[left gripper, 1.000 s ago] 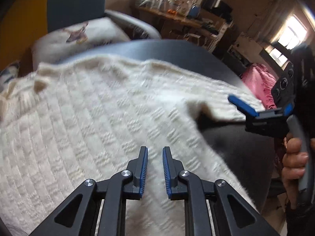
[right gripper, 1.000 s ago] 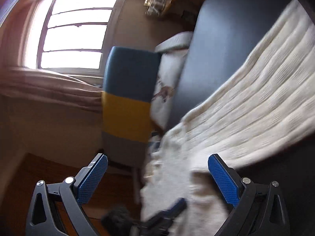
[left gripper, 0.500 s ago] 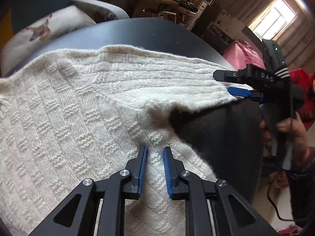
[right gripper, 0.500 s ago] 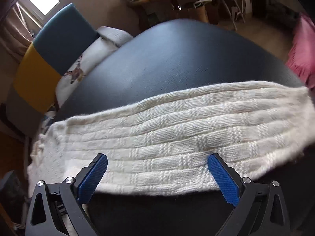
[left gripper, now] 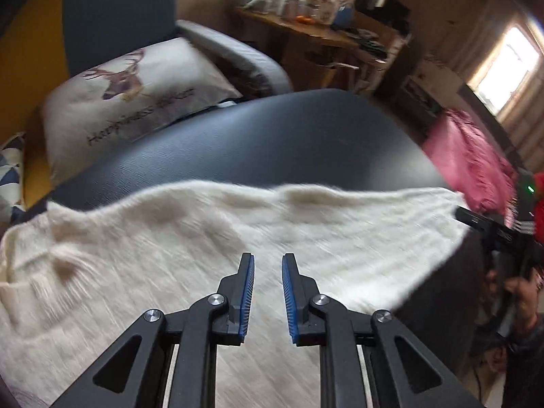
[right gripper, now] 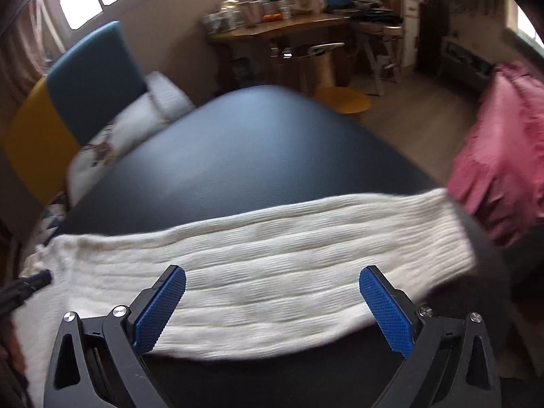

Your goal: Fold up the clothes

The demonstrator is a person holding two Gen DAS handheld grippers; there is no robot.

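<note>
A cream knitted sweater (left gripper: 190, 272) lies across the near part of a round dark table (left gripper: 272, 142), with one sleeve (right gripper: 306, 258) stretched out to the right. My left gripper (left gripper: 267, 265) hovers over the sweater's body, open by only a narrow gap, with nothing between its blue pads. My right gripper (right gripper: 272, 282) is wide open above the near edge of the sleeve, which runs crosswise under both fingers. A hand holds the right gripper's dark body (left gripper: 503, 238) at the sleeve's end. The left gripper's tip (right gripper: 30, 282) shows at the left edge.
An armchair (left gripper: 112, 10) in blue and yellow with a deer-print cushion (left gripper: 136, 88) stands behind the table on the left. Pink cloth (right gripper: 503, 149) is piled at the right. A cluttered wooden desk (right gripper: 282, 23) and a yellow stool (right gripper: 343, 100) stand further back.
The right gripper has swung from the window side to face the sleeve and drawn back a little. The sleeve now lies straight out to the right. The left gripper has pulled back and tilted up.
</note>
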